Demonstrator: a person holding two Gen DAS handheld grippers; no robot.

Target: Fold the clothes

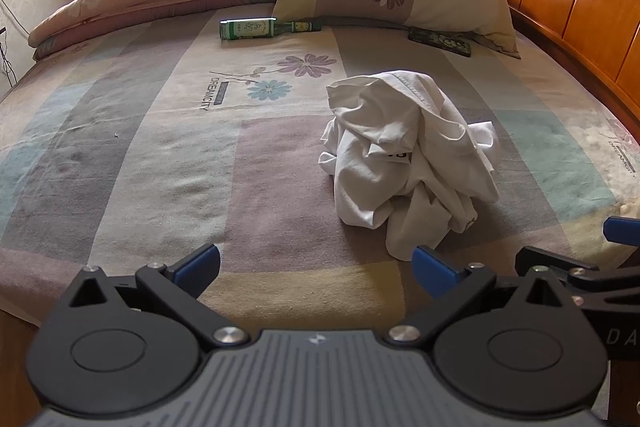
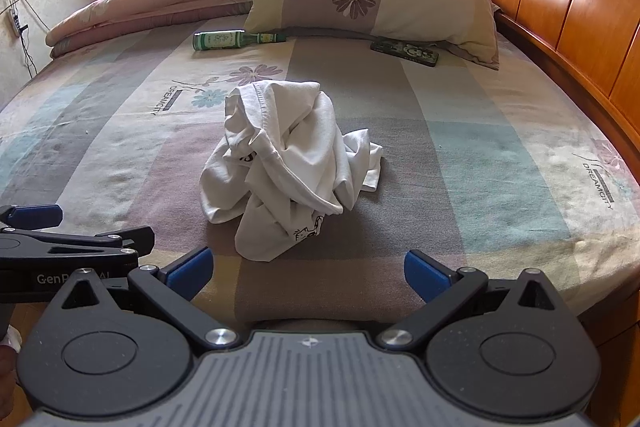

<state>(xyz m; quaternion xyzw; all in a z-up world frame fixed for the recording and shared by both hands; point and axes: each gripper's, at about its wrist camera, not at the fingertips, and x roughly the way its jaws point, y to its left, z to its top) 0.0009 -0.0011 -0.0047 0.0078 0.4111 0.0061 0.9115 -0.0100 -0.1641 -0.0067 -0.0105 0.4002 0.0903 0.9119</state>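
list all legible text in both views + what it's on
"DREAMCITY": bedsheet, printed beside the flower motifs, and again near the right edge.
"DREAMCITY": pillow, near its top edge.
"GenP… AI", middle hidden: side of the left gripper, seen from the right wrist.
"DA…", cut off: right gripper, at the left wrist view's edge.
Green bottle label: too small.
White garment black print: creased, unreadable.
Dark flat item by the pillow: blurred.

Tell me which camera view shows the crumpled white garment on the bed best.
The right wrist view: the crumpled white cotton garment lies near the centre of the picture, whole, with its hem and small printed figure showing. The left wrist view shows the same garment whole too, but off to the right side.
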